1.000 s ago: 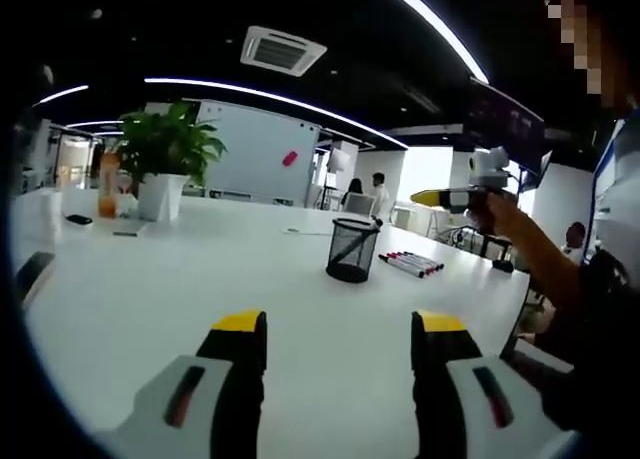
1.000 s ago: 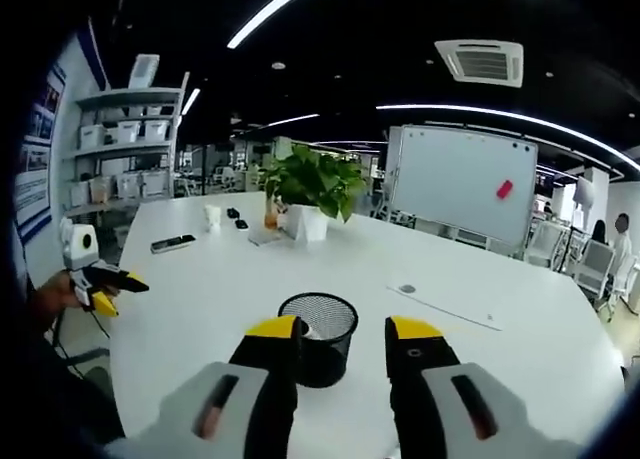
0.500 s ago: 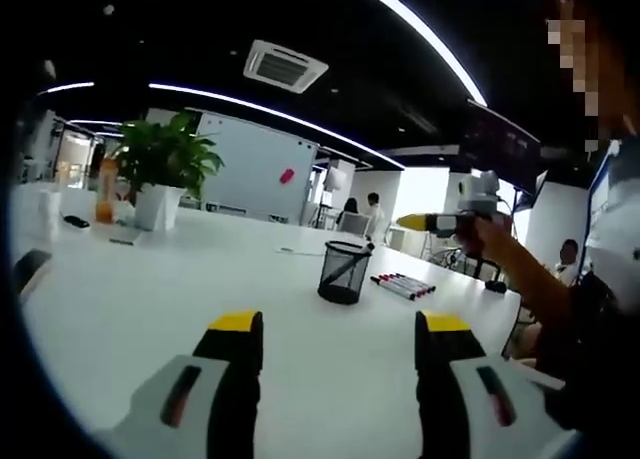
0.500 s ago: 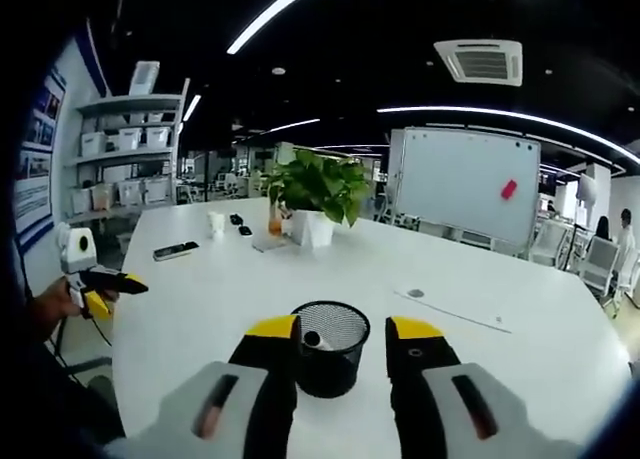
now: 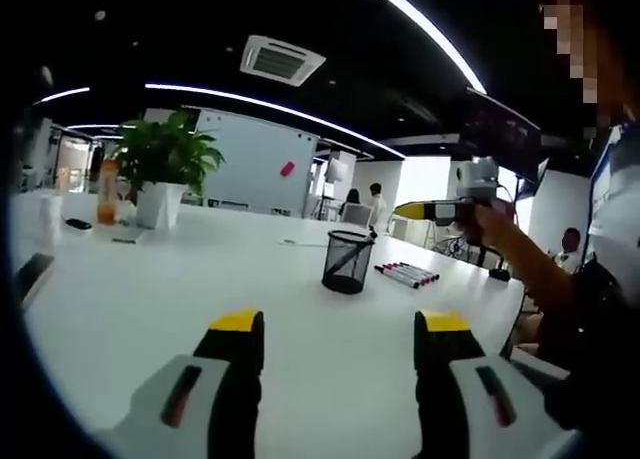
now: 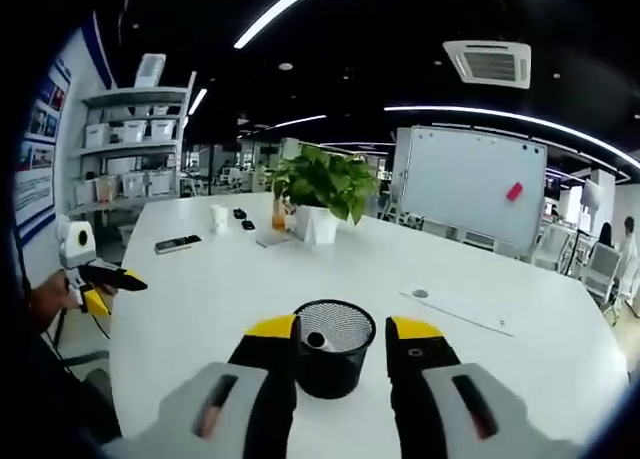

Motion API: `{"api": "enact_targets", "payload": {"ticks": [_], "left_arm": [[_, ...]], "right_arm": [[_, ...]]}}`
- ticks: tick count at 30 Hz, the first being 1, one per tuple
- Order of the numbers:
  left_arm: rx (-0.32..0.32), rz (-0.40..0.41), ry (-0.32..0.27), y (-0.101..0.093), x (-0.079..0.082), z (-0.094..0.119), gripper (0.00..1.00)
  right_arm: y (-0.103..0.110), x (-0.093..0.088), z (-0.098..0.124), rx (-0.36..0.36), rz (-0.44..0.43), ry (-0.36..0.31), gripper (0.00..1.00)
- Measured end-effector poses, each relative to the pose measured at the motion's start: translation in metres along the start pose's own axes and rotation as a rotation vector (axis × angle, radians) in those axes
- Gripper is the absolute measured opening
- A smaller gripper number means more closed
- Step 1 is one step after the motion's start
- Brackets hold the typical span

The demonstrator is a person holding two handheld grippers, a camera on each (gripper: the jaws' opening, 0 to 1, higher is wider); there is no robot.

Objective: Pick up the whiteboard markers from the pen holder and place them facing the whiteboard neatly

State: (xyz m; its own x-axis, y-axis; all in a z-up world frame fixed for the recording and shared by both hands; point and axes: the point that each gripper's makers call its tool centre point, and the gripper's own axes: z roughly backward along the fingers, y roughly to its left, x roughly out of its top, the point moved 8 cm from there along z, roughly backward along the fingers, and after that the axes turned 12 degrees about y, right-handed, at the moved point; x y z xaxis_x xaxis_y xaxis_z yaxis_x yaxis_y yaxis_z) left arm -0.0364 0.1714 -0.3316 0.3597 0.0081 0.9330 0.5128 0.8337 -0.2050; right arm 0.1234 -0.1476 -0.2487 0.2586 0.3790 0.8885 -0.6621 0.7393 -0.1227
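With several markers already lying in a row on the desk beside the pen holder, the right gripper, released, is hovering over the last marker inside, while the left gripper is hanging released and empty

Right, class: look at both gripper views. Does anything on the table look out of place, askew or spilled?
Nothing looks spilled or damaged. The mesh pen holder stands upright with one marker leaning inside it. Four or so markers lie side by side on the table beside it.
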Motion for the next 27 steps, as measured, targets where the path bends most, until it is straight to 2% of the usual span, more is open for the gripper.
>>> {"api": "enact_targets", "payload": {"ticks": [15, 20, 27], "left_arm": [[0.005, 0.009, 0.002, 0.001, -0.001, 0.000, 0.61], [0.010, 0.014, -0.001, 0.001, -0.001, 0.002, 0.61], [0.009, 0.007, 0.008, -0.001, -0.001, 0.001, 0.61]], "right_arm": [[0.003, -0.006, -0.012, 0.020, -0.014, 0.026, 0.38], [0.004, -0.005, -0.014, 0.032, -0.035, 0.005, 0.39], [0.008, -0.011, -0.026, 0.040, -0.020, 0.034, 0.37]]}}
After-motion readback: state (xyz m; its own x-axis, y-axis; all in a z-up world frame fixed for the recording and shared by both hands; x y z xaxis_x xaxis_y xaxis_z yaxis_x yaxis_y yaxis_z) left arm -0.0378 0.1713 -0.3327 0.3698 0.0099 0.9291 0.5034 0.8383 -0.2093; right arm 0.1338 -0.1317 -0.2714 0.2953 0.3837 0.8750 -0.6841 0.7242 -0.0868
